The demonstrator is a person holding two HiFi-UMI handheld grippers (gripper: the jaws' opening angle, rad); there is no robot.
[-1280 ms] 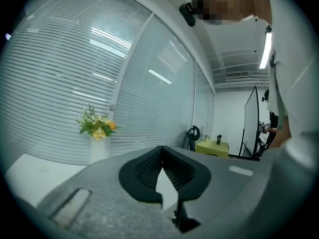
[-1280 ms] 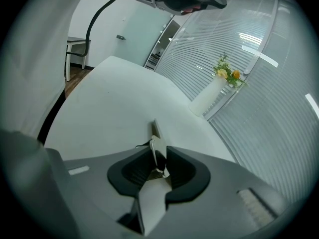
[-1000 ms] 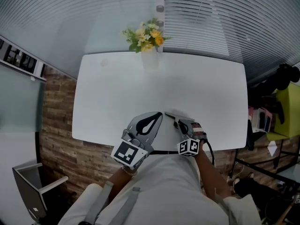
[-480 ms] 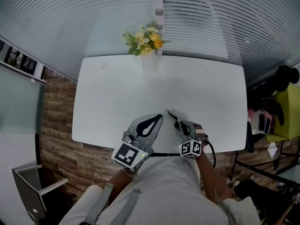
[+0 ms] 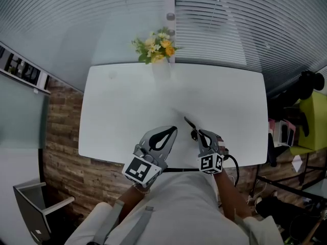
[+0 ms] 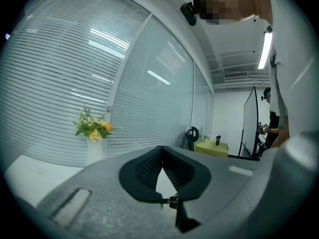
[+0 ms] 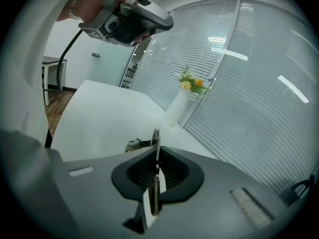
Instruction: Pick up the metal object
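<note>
Raised off the white table [image 5: 122,101] since before, thin flat metal strip [image 7: 155,138] pinched in right gripper [image 5: 198,135], left gripper [image 5: 172,129] alongside, jaws together, empty

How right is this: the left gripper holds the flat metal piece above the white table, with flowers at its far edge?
Wrong gripper: the right gripper holds the flat metal piece above the white table, as the right gripper view shows. The flowers are at its far edge.
</note>
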